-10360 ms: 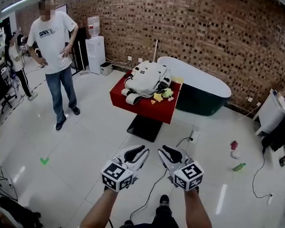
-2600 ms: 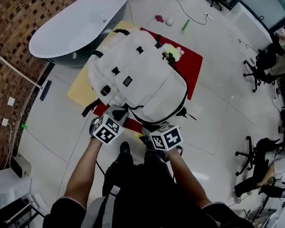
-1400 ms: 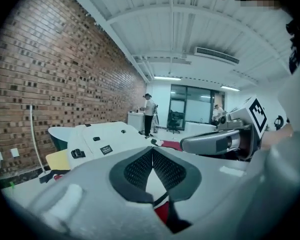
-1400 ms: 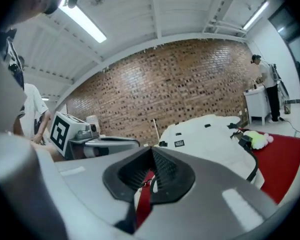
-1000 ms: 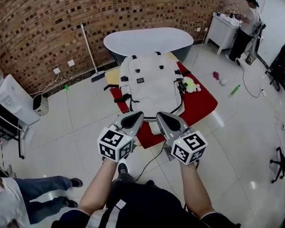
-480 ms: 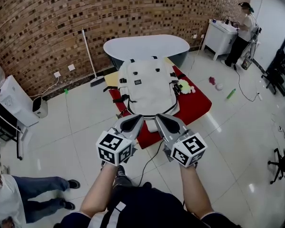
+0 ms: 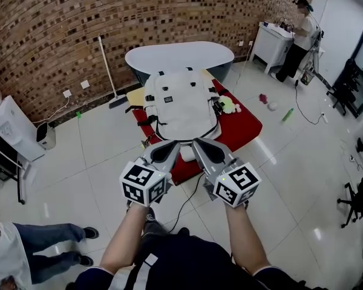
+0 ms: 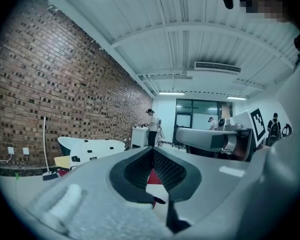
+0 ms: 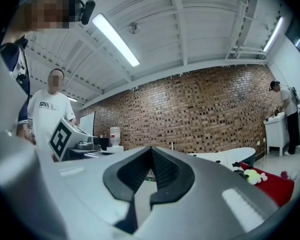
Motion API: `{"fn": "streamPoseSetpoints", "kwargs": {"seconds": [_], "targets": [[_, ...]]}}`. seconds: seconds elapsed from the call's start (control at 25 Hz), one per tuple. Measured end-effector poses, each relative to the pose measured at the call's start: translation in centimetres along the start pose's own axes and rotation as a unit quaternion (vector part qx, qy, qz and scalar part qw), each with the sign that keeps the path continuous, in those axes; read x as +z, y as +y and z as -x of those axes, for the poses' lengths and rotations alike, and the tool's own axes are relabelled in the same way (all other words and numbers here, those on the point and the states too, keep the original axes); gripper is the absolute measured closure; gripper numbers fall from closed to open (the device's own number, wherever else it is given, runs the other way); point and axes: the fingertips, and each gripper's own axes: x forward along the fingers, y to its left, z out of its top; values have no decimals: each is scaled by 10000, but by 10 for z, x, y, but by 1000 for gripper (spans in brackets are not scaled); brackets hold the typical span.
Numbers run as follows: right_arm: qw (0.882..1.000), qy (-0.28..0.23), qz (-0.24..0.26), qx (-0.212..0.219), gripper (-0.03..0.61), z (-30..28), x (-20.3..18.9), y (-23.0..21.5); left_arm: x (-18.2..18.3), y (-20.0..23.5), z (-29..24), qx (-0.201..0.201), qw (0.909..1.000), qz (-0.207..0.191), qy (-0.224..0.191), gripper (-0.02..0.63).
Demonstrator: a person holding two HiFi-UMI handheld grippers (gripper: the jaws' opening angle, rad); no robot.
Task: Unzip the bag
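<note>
The white backpack [image 7: 180,104] lies flat on a red table [image 7: 245,128] in front of me, its black zipper line running round its edge. Both grippers hang in the air side by side, short of the table's near edge. My left gripper [image 7: 169,145] is shut with nothing between its jaws, and so is my right gripper [image 7: 199,144]. In the left gripper view the jaws [image 8: 152,149] meet, with the backpack [image 8: 95,154] far off at the left. The right gripper view shows its jaws [image 9: 151,150] pressed together and the backpack [image 9: 220,161] beyond them.
A white bathtub [image 7: 178,54] stands behind the table against the brick wall. Plush toys [image 7: 228,106] sit beside the bag. A cable [image 7: 190,192] runs over the tiled floor. One person [image 7: 296,32] works at the far right; another [image 7: 24,246] stands at my lower left.
Both shut grippers have risen a little and drawn back from the table. The backpack now looks smaller and farther off than a second ago.
</note>
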Motion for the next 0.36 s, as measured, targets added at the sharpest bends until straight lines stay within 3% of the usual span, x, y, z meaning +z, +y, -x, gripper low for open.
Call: {"fn": "streamPoseSetpoints", "kwargs": {"seconds": [0.36], "targets": [[10000,-13,22,-48,575,8,1,4,1,-10,4,-42,10000,5,-23,612]]}}
